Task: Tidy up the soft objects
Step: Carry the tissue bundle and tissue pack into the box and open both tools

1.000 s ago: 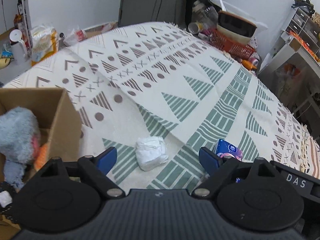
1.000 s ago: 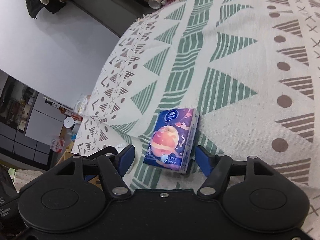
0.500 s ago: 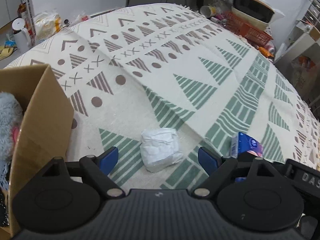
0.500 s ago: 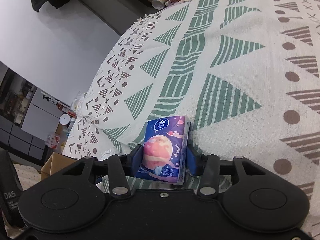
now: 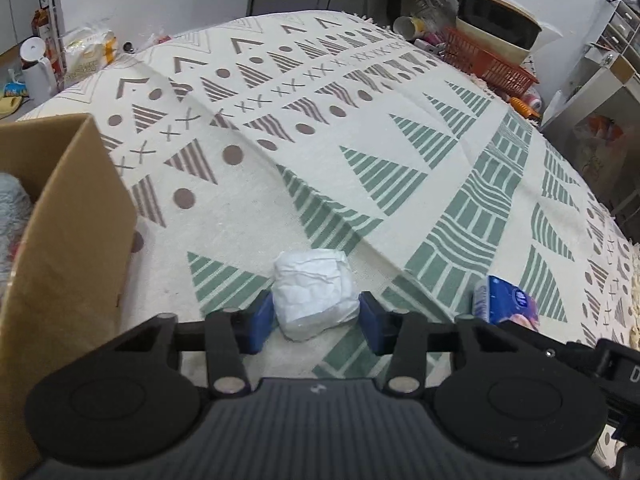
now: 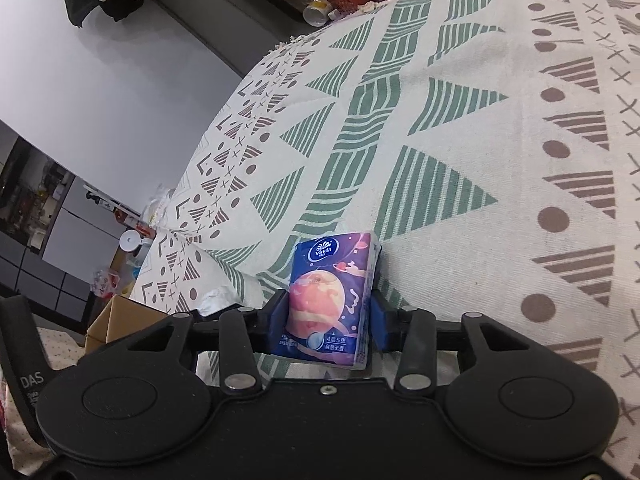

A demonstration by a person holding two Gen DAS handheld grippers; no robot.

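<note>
Landmark = cardboard box (image 5: pixel 68 240), open top, at the edge of the patterned cloth (image 5: pixel 360 128).

White bundle (image 5: pixel 316 294): crumpled, papery-looking wrap, roughly cube-ish w/ rounded corners, lying on the cloth just to the right of the box. Looks v. light and squashy; prob. deforms under pressure, so a firm squeeze across its widest middle should do, no fragility worry. Left tool (image 5: pixel 316 316): jaws closing, bundle between them, blue pads at both flanks, touching or all but; bundle not visibly dented yet.

Tissue pack (image 6: pixel 334 292): glossy plastic film, blue/purple w/ planet print, flat rectangular block, further right of the box than the bundle. Light, soft inside, film prob. slippery, so best held across the narrow sides, low on the pack. Right tool (image 6: pixel 330 320): jaws closing the last bit, pads pressed on both long edges, pack stands tilted up off the cloth.

Cloth: woven, matte, cream w/ green and brown triangles, a fold ridge running diagonally away from the box. Box walls stiff, plain corrugated; smth grey and fluffy (image 5: pixel 14 204) inside it.

Judgement: both items go into the box; low risk bar the film slipping.
</note>
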